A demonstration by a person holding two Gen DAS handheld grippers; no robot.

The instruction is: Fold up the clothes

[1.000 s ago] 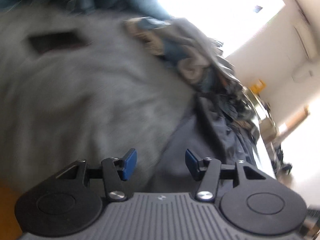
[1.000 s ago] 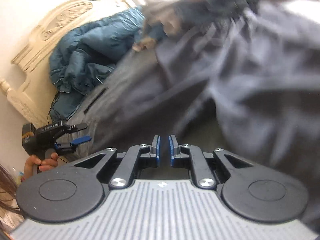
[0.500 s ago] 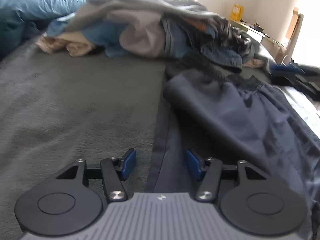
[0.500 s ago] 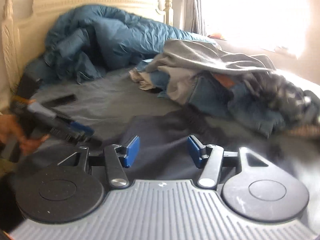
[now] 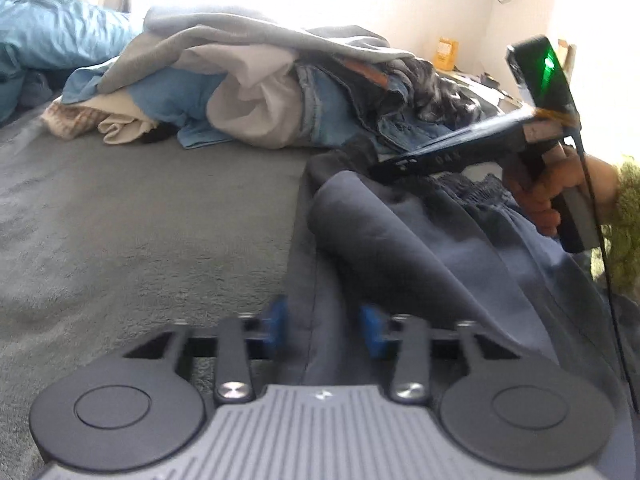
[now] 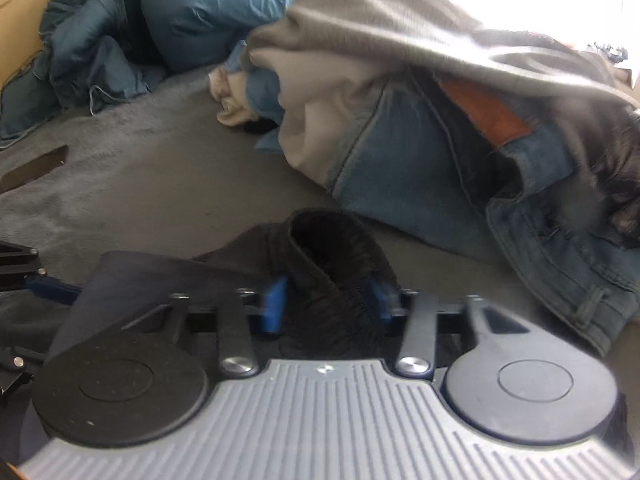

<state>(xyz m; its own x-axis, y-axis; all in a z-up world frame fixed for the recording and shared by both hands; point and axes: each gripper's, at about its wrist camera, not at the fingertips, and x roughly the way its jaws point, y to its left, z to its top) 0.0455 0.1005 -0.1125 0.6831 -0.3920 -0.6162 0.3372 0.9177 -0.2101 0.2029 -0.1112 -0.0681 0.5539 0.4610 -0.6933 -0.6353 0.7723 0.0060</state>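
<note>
A dark navy garment (image 5: 420,248), with a gathered elastic waistband, is lying on a grey bedspread (image 5: 140,220) that is covering the bed. From the left wrist camera, the left gripper (image 5: 323,330) is reaching down over the garment's near hemmed edge. Its jaws have just been closing, and a fold of the navy cloth is sitting between the blue pads (image 5: 276,328); the picture is blurred there, so it is unclear whether the pads are already pressing the cloth.

From the right wrist camera, the right gripper (image 6: 329,304) is sitting at the bunched waistband end of the same garment (image 6: 332,272). Its jaws have also just been closing, and the ribbed black waistband is filling the gap, with both pads against it.

In the left view, the right gripper's black body (image 5: 460,152) is stretching in from the right, carried by a hand (image 5: 556,192) in a fuzzy green sleeve (image 5: 624,216).

Beyond the garment, a pile of unfolded clothes (image 5: 260,92) is heaped on the bed, including blue jeans (image 6: 420,168) and a grey sweatshirt (image 6: 380,32). A teal quilt (image 6: 140,20) is crumpled near the head of the bed.
</note>
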